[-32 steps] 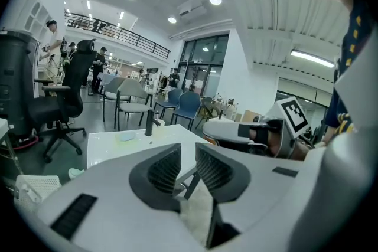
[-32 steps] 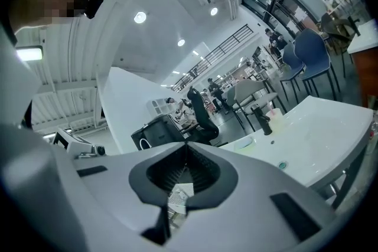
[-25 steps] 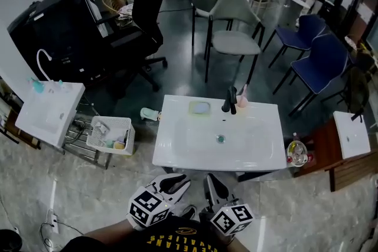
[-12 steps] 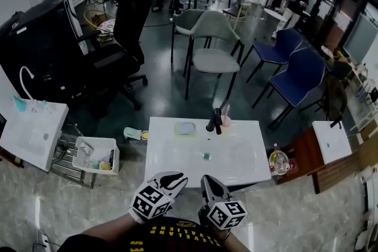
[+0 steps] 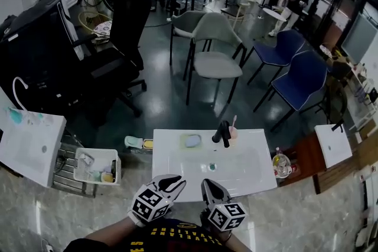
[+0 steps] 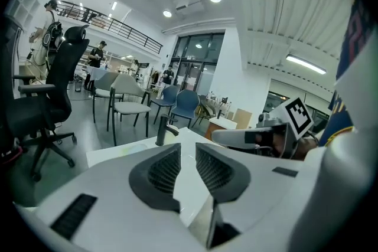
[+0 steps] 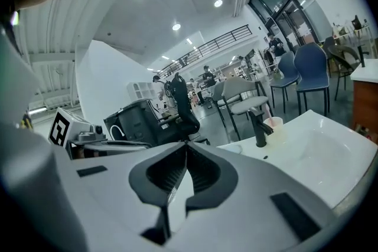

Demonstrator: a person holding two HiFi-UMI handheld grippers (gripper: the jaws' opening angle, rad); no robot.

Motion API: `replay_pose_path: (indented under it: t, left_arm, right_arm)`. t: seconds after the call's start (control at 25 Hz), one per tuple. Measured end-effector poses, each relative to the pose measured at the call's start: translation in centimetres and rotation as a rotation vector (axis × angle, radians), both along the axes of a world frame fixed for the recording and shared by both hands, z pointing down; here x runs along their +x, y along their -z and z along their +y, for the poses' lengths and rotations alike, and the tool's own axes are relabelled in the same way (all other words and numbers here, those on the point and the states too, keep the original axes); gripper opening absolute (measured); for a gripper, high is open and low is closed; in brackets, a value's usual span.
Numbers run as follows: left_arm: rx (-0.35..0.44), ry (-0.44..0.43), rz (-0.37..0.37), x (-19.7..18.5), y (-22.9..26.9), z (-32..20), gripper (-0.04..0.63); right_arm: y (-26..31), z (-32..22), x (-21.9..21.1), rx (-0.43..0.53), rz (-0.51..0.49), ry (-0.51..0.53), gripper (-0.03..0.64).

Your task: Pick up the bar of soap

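Note:
The bar of soap (image 5: 192,140) is a pale oval in a dish at the back left of the white sink (image 5: 177,171). A black faucet (image 5: 222,133) and a pink cup (image 5: 234,134) stand to its right. Both grippers hover at the sink's near edge, well short of the soap. My left gripper (image 5: 171,181) (image 6: 188,150) is shut and holds nothing. My right gripper (image 5: 209,185) (image 7: 186,147) is shut too, its tips meeting with nothing between them. The right gripper view shows the faucet (image 7: 257,127) and the soap (image 7: 236,149) ahead.
A white basket (image 5: 97,165) of small items and a second sink (image 5: 29,147) stand to the left. On the right are a round bottle (image 5: 280,165) and a wooden table with another basin (image 5: 333,144). Chairs (image 5: 215,62) stand beyond the sink.
The head view has swung, and the sink now looks smaller and sits lower in it. Both grippers stay shut side by side at the sink's near edge.

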State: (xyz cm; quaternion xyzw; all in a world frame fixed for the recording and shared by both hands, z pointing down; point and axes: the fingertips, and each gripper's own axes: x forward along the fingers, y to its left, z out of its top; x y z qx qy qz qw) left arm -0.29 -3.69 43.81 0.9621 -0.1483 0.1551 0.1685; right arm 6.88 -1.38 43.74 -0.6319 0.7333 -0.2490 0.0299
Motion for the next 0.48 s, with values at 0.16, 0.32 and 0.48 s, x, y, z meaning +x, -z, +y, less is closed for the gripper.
replay_pose_path:
  t: [0.16, 0.32, 0.48]
  left_arm:
    - [-0.016, -0.012, 0.002, -0.5, -0.2, -1.9, 0.086]
    - [-0.005, -0.038, 0.005, -0.8, -0.7, -3.6, 0.086]
    - [0.008, -0.071, -0.001, -0.7, -1.2, -4.9, 0.086]
  right_arm:
    - [0.2, -2.7, -1.2, -0.003, 0.016, 0.010, 0.017]
    - [-0.2, -4.1, -1.8, -0.022, 0.035, -0.002, 0.017]
    - [-0.7, -5.0, -1.4, -0.045, 0.035, -0.044, 0.017]
